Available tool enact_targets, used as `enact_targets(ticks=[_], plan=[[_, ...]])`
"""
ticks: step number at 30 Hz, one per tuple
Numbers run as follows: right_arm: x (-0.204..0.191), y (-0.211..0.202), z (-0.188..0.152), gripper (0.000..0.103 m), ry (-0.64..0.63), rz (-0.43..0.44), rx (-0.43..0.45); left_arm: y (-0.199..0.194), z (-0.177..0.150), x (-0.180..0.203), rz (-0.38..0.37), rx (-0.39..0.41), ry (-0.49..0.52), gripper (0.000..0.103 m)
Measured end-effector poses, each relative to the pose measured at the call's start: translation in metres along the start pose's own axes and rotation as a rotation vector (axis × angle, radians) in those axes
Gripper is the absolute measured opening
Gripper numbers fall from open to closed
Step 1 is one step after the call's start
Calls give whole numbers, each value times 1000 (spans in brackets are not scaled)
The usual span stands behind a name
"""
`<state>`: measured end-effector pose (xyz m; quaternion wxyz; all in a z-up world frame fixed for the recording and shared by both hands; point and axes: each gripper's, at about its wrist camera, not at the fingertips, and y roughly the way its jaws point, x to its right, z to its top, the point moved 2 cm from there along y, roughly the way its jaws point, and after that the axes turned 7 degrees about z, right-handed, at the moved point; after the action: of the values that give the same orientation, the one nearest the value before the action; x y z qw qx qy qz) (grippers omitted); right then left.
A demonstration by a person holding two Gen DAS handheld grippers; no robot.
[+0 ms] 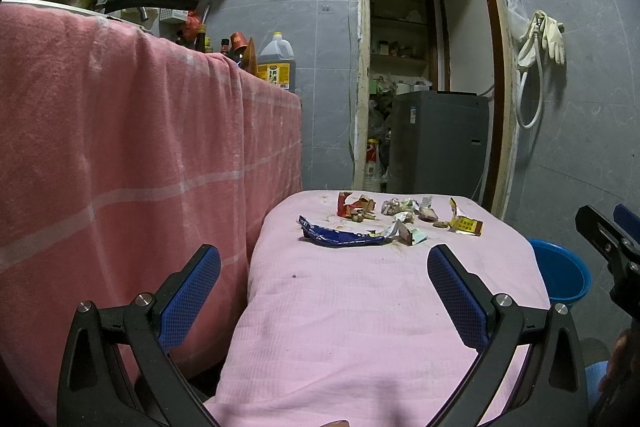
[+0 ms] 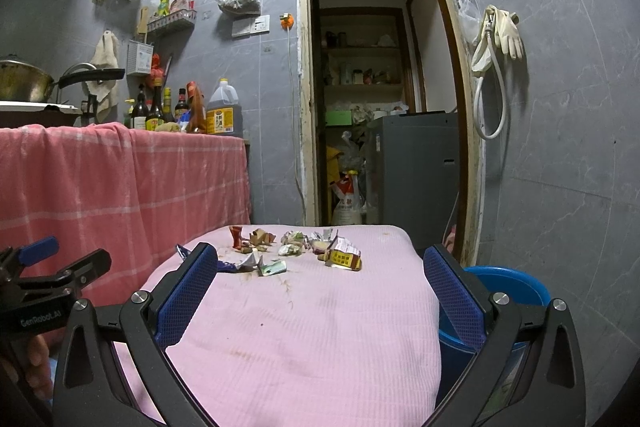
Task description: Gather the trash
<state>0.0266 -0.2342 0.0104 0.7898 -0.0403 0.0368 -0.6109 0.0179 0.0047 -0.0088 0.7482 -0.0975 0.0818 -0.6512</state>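
Scraps of trash lie at the far end of a small table with a pink cloth (image 1: 360, 307): a long blue wrapper (image 1: 340, 235), a red wrapper (image 1: 344, 205), crumpled paper (image 1: 394, 206) and a yellow packet (image 1: 466, 225). The yellow packet also shows in the right wrist view (image 2: 344, 259). A blue bucket (image 1: 564, 273) stands on the floor to the table's right and shows in the right wrist view (image 2: 508, 285). My left gripper (image 1: 324, 267) is open and empty, short of the trash. My right gripper (image 2: 320, 267) is open and empty, above the near table.
A counter draped in a red checked cloth (image 1: 120, 147) stands to the left, with bottles (image 2: 156, 107) and a pot (image 2: 20, 79). A doorway (image 2: 380, 87) behind the table leads to shelves and a grey appliance (image 2: 416, 167). Gloves and a hose (image 2: 496, 39) hang on the right wall.
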Motion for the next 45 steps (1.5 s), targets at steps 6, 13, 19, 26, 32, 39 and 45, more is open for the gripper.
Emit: enact_targets(ticks=[6, 13, 19, 26, 32, 39, 45], plan=[[1, 1, 0, 103, 5, 2, 0, 2, 0, 2, 3, -6, 1, 102], [0, -2, 2, 103, 9, 7, 3, 10, 4, 7, 9, -15, 11, 102], [11, 12, 5, 103, 21, 10, -12, 30, 13, 13, -2, -42, 20, 102], [39, 68, 17, 103, -7, 52, -88, 84, 39, 20, -18, -142, -3, 102], [49, 130, 18, 103, 8, 103, -181, 156, 39, 27, 20, -286, 31, 102], [43, 185, 6, 103, 86, 216, -356, 216, 18, 7, 58, -483, -48, 92], [37, 231, -21, 89, 178, 290, -536, 249, 5, -2, -55, -584, -138, 54]])
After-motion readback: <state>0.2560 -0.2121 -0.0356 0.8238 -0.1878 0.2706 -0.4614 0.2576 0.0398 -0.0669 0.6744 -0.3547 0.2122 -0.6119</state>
